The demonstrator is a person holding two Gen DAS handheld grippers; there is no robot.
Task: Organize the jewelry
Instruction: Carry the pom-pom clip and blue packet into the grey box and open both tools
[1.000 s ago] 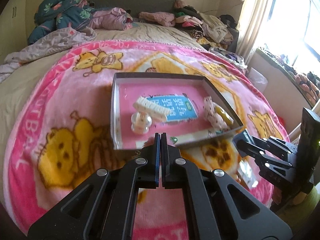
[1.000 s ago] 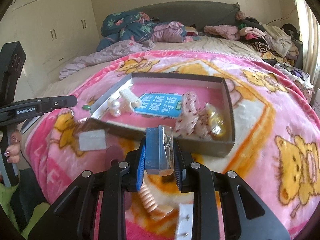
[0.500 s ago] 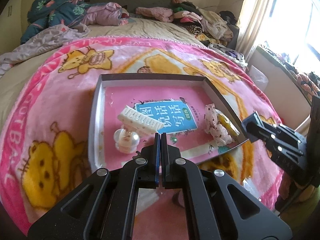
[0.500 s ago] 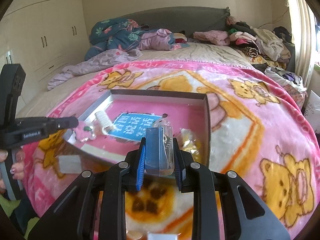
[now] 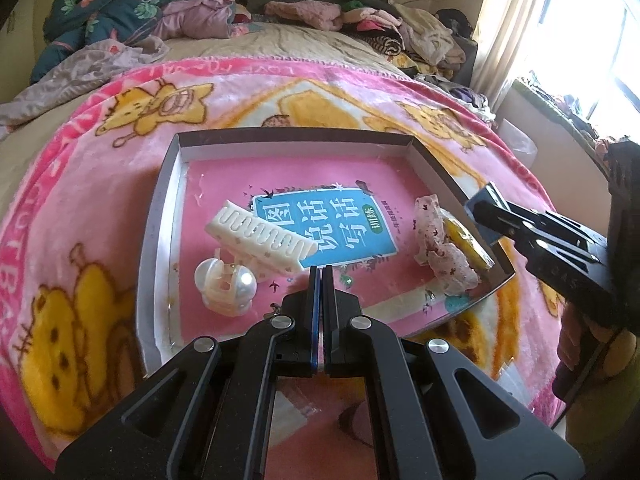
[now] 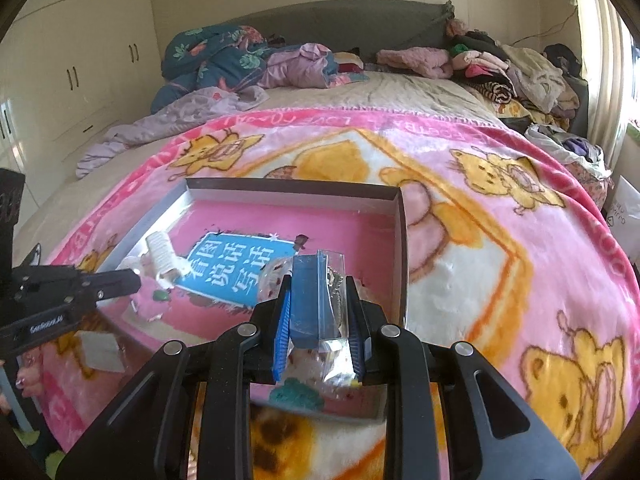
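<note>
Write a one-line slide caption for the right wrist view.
Right gripper clamps a clear plastic packet with blue card above a shallow grey cardboard tray.

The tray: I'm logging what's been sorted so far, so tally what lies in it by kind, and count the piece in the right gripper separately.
White hair clips: 2
Floral scrunchie: 1
Yellow packet: 1
Small green bead: 1
Total in tray: 5
Clear packet in right gripper: 1
</note>
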